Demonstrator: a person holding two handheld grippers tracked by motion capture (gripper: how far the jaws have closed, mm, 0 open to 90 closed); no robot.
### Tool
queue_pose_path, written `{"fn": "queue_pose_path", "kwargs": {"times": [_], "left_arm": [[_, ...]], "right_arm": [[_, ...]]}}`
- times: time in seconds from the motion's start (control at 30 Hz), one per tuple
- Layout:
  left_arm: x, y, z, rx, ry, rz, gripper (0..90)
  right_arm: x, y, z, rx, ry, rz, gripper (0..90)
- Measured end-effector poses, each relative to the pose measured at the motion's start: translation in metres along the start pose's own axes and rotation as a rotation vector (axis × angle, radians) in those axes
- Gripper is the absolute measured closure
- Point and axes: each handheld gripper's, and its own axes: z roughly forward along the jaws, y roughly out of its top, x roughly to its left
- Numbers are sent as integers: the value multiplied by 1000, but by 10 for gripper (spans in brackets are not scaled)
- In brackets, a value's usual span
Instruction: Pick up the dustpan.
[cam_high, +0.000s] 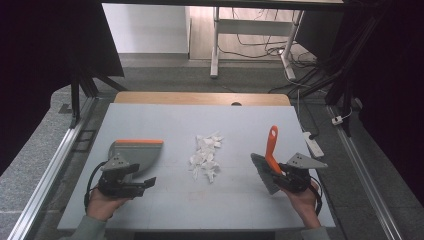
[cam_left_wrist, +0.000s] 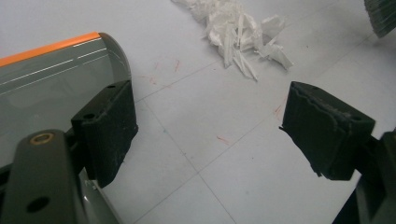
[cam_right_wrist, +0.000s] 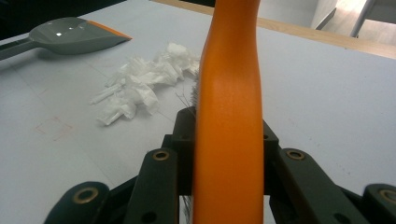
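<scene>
Item 1: your left claw (cam_high: 142, 186), jaws spread, empty, at 7 o'clock on the table (cam_high: 150, 125), just beside the dustpan (cam_high: 137, 152).
Item 2: paper scraps (cam_high: 206, 157), table centre.
Item 3: your right claw (cam_right_wrist: 224, 140), pinching the brush (cam_high: 270, 150) by its orange handle, at 4 o'clock.
Risk: an unheld dustpan may slide when you sweep.
Left gripper view alone reveals faint red marks on the table.

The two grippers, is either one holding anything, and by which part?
The right gripper is shut on the brush, clamping its orange handle. The left gripper is open and holds nothing; the dustpan lies beside it.
</scene>
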Motion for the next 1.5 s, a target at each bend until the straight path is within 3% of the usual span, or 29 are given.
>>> {"fn": "queue_pose_path", "kwargs": {"times": [0.2, 0.37, 0.5, 0.67, 0.9, 1.13, 1.5], "left_arm": [[0, 6, -1, 31, 72, -50, 198], [1, 9, -3, 75, 92, -97, 196], [4, 10, -3, 102, 131, -138, 188], [4, 12, 1, 164, 182, -179, 182], [11, 10, -3, 178, 266, -225, 166], [32, -2, -2, 181, 252, -289, 159], [45, -14, 18, 260, 279, -337, 156]], "right_arm": [[-2, 0, 2, 6, -2, 0, 704], [-2, 0, 5, 11, 1, 0, 704], [0, -1, 6, 16, 4, 0, 703], [1, -1, 7, 12, 17, 1, 704], [2, -2, 3, 4, 17, 6, 703], [-2, -1, 3, 2, 2, 19, 703], [2, -2, 7, 19, 8, 5, 704]]}}
